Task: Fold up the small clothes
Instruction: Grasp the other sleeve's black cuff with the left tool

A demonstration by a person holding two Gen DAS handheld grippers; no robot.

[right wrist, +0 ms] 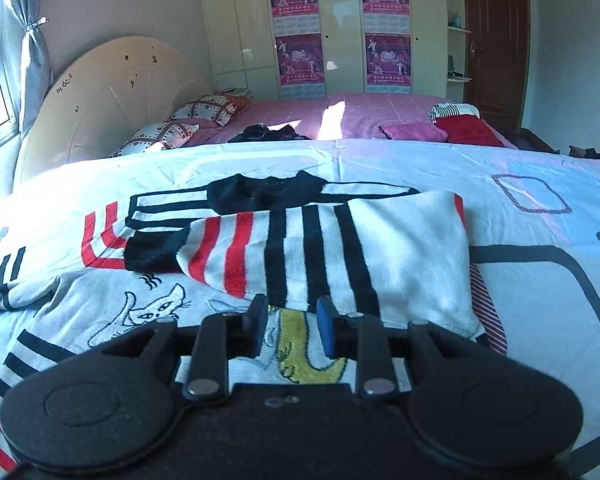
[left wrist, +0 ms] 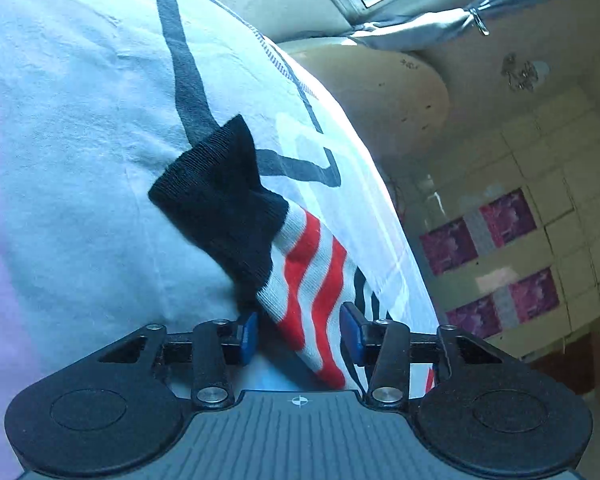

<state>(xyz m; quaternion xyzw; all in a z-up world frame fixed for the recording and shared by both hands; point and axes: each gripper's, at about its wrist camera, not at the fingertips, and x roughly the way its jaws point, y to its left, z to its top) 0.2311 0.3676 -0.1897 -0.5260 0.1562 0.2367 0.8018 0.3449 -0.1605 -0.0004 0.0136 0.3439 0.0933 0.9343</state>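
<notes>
Left hand-held gripper [left wrist: 299, 334] jaws apart, sleeve [left wrist: 300, 280] lying loose between, cuff pointing 11 o'clock. Right hand-held gripper [right wrist: 292, 330] apart, empty, hovering at sweater [right wrist: 340, 248] hem on bed [right wrist: 540, 280]. Advice: pinching sleeve fully, laying flat across body.

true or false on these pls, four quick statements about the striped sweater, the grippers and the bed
1. The sleeve with the dark cuff lies between the left gripper fingers. True; whether the pads press it cannot be told.
2. The right gripper holds the sweater's hem. False: nothing is between its fingers, and the striped sweater lies just ahead of them.
3. The sweater is spread out with both sleeves straight to the sides. False: one sleeve is folded across its front.
4. A red garment lies on the pink bedcover behind. True.
</notes>
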